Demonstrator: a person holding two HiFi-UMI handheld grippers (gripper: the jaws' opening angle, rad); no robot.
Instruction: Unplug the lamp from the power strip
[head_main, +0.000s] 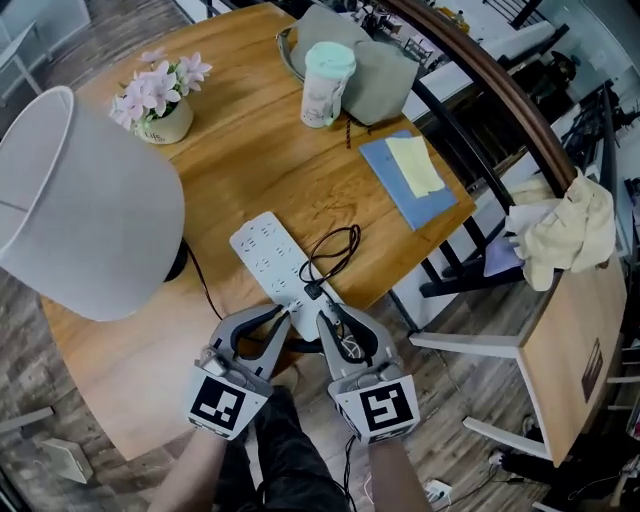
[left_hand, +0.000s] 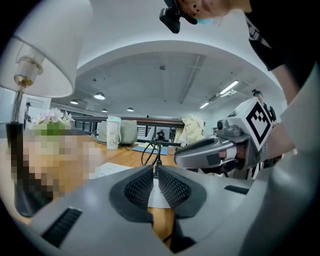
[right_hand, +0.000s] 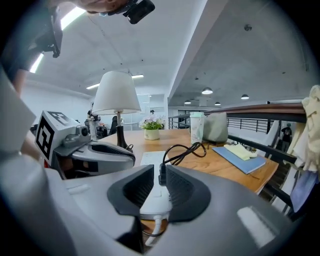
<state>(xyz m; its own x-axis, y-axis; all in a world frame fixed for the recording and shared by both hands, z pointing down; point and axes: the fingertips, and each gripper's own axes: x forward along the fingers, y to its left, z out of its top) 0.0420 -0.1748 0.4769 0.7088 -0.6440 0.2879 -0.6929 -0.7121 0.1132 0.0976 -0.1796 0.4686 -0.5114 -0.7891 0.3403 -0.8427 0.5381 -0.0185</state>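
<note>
A white power strip (head_main: 268, 255) lies on the round wooden table (head_main: 260, 150), and a black plug (head_main: 313, 291) with a looped black cable (head_main: 338, 248) sits in its near end. The lamp (head_main: 85, 205), with a white shade, stands at the table's left. My right gripper (head_main: 322, 312) is open, and the plug (right_hand: 161, 175) stands between its pads above the strip (right_hand: 152, 202). My left gripper (head_main: 287, 316) is shut, its tips (left_hand: 156, 172) together over the strip's near end, close beside the right gripper (left_hand: 210, 152).
At the far side stand a flower pot (head_main: 160, 105), a lidded cup (head_main: 325, 83) and a grey bag (head_main: 378, 65). A blue notebook (head_main: 412, 178) lies near the right edge. A chair with cloth (head_main: 562, 228) stands to the right. The table's edge is just under my grippers.
</note>
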